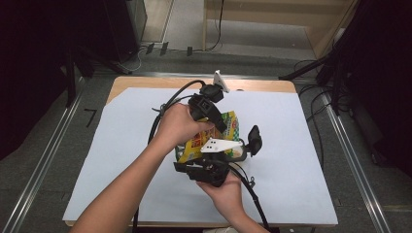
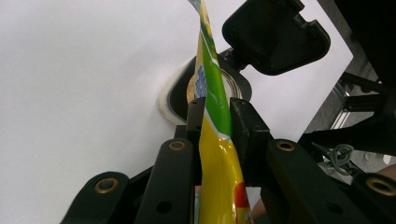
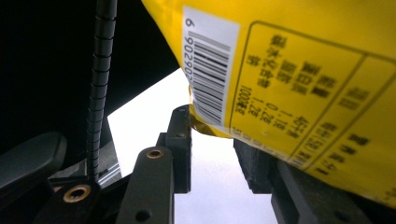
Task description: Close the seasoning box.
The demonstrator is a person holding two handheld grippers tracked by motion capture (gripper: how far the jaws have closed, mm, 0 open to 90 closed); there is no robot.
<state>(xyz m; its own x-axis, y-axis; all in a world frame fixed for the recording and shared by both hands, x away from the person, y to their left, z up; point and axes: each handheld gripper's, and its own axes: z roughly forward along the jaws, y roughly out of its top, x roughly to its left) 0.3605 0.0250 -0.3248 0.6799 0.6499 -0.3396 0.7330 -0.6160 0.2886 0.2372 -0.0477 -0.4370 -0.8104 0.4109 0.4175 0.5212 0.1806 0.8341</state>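
The left gripper pinches the upper edge of a yellow and green snack bag, its jaws pressed tight on the foil, as the left gripper view shows. The bag hangs in the air over the middle of the bench, just above a round container with a black hinged lid standing open. If this grip is only on the thin seam, I think the bag could slip out or tear unevenly, and the content may fall beside the container.

The right gripper comes from below. In the right gripper view its jaws stand spread, with the bag's barcode corner between them but not pinched. If they close on too little foil, they could miss, or a pull could tip the container.

The bench is covered by 1 white sheet. Around it are grey floor, dark curtains, metal rails and loose cables.
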